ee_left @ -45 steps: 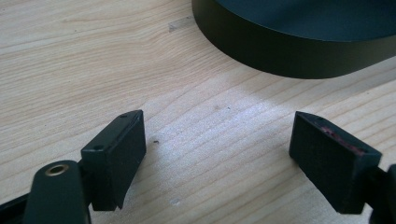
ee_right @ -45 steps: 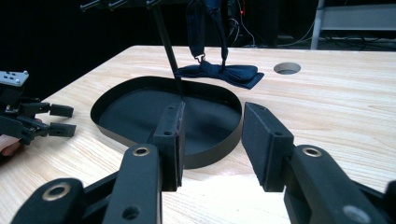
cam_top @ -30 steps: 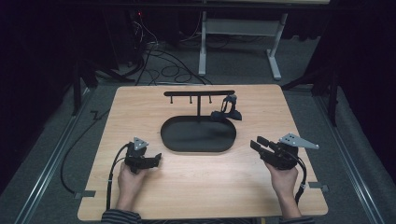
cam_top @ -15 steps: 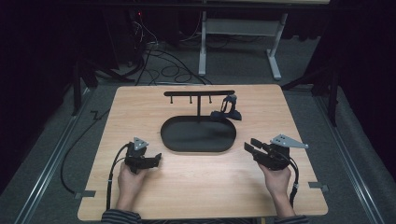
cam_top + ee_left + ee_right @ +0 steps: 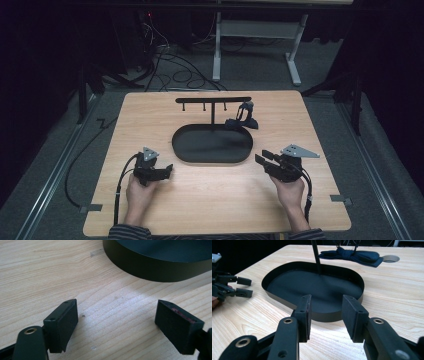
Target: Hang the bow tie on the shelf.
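right gripper fingers spread, nothing between, low by black tray rim | left gripper fingers spread on worktop | dark strap lay behind tray, by stand post; risk judged: tray knocked, stand toppled during reach

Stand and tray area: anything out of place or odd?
One thing: a dark bow-like item lies slumped on the table beside the oval tray, under the hanger bar, whose hooks hang bare. Both grippers are open and hold nothing.
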Demonstrator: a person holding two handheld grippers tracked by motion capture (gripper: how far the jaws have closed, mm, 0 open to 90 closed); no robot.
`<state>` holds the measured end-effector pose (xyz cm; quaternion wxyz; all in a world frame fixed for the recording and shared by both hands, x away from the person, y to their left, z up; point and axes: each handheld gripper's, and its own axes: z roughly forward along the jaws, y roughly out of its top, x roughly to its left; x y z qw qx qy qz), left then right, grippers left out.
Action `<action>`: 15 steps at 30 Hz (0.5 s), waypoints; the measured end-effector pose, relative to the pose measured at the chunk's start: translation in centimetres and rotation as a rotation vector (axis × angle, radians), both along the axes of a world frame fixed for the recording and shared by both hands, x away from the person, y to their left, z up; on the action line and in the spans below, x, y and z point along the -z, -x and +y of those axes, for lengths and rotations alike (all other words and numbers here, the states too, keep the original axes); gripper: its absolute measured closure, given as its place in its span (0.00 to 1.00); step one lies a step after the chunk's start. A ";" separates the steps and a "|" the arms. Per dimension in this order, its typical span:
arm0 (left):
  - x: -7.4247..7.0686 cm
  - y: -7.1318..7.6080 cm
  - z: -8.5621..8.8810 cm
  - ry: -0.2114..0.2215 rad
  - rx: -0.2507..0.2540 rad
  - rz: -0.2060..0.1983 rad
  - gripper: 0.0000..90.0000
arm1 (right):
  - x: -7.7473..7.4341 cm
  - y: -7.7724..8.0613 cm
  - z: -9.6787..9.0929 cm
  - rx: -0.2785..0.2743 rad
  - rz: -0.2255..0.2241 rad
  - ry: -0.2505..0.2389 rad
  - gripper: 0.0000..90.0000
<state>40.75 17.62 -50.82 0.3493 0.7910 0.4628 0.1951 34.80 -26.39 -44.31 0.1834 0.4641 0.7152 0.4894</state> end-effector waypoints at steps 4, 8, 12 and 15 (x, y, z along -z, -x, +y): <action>0.0 0.0 0.0 0.001 -0.001 0.000 0.21 | 0.3 -0.1 0.2 -0.002 0.006 0.012 0.69; 0.0 0.0 0.0 0.000 0.000 0.001 0.21 | 0.9 -0.4 0.5 0.000 0.019 0.034 0.69; 0.0 0.0 0.0 0.000 0.000 0.000 0.21 | 1.3 -0.7 0.8 0.003 0.035 0.062 0.69; 0.0 0.0 0.0 0.000 0.000 0.000 0.21 | 1.4 -0.9 1.0 0.004 0.035 0.077 0.69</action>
